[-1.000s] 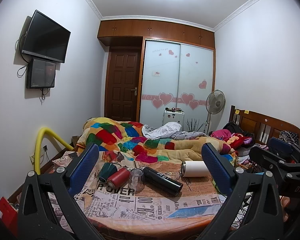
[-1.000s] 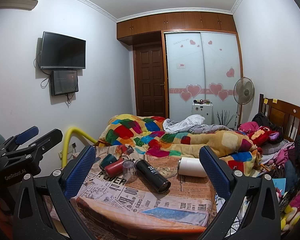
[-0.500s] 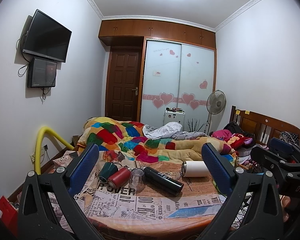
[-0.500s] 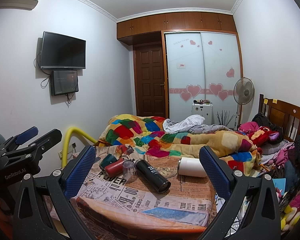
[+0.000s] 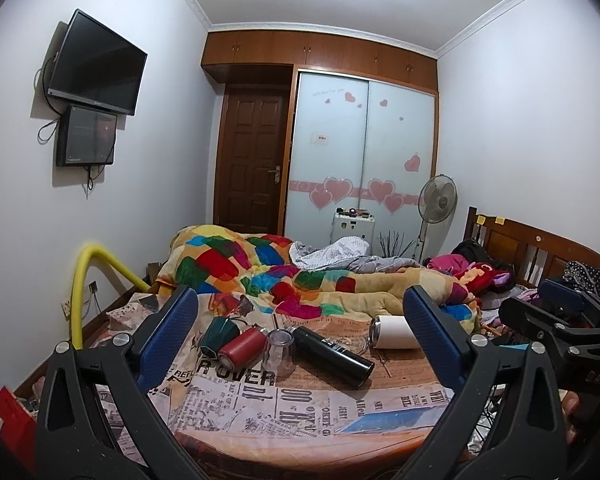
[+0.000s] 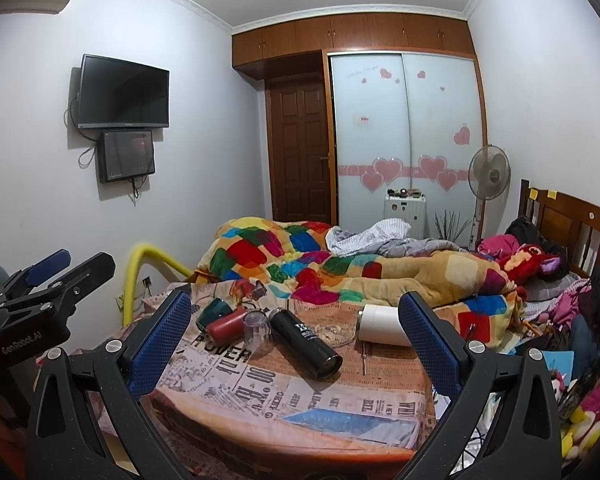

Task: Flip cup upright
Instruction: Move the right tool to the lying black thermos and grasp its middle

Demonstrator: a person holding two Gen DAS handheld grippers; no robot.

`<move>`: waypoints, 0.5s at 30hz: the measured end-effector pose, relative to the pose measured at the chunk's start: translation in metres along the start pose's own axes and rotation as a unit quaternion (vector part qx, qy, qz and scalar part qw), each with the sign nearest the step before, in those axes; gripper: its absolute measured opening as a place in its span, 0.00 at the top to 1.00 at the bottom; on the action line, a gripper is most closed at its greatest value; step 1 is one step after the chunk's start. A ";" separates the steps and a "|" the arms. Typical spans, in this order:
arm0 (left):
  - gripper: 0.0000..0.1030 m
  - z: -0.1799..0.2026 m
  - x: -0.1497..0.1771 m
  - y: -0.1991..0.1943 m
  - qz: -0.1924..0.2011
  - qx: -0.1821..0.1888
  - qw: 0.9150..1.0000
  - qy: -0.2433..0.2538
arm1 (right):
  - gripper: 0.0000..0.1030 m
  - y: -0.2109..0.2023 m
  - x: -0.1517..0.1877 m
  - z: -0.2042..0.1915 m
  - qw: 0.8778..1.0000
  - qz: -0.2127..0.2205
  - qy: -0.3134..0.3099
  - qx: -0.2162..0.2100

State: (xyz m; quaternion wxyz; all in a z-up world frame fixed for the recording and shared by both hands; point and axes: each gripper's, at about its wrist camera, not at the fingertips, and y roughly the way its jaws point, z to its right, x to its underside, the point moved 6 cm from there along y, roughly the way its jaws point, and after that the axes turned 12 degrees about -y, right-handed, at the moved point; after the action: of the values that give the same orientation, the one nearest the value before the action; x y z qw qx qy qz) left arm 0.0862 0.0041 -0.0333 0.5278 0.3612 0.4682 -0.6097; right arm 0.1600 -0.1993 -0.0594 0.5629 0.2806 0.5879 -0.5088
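Several cups lie on a newspaper-print cloth on a table. From left: a dark green cup on its side, a red cup on its side, a clear glass standing mouth down, a black bottle on its side, and a white tumbler on its side. The same row shows in the right wrist view: green, red, glass, black, white. My left gripper and right gripper are both open and empty, held back from the table.
A bed with a colourful quilt lies behind the table. A yellow tube arcs at the left. The wooden headboard and piled clothes are at the right. A clear dish sits between bottle and tumbler.
The left wrist view has tilted very slightly; the objects stay where they were. Both grippers remain open and empty.
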 end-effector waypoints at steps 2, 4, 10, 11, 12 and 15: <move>0.00 -0.004 0.002 0.007 -0.002 -0.004 1.000 -0.003 | 0.00 0.009 0.002 0.001 1.000 -0.010 -0.001 -0.005; 0.00 -0.010 0.005 0.015 -0.004 -0.010 1.000 -0.005 | 0.00 0.022 0.006 0.000 1.000 -0.024 -0.007 -0.008; 0.00 -0.035 0.021 0.058 -0.042 -0.038 0.998 -0.020 | 0.00 0.077 0.022 0.003 0.996 -0.081 -0.037 -0.017; 0.00 -0.044 0.027 0.069 -0.055 -0.043 0.997 -0.025 | 0.00 0.092 0.027 0.004 0.994 -0.097 -0.045 -0.020; 0.00 -0.049 0.032 0.078 -0.066 -0.048 0.996 -0.030 | 0.00 0.102 0.030 0.004 0.993 -0.108 -0.050 -0.024; 0.00 -0.068 0.048 0.104 -0.099 -0.065 0.992 -0.040 | 0.00 0.139 0.044 0.005 0.986 -0.149 -0.069 -0.034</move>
State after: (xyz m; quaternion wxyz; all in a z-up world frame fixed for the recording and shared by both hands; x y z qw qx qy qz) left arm 0.1762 0.0539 -0.1182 0.5058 0.2534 0.5182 -0.6414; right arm 0.2781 -0.1693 -0.1392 0.5288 0.1349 0.5997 -0.5852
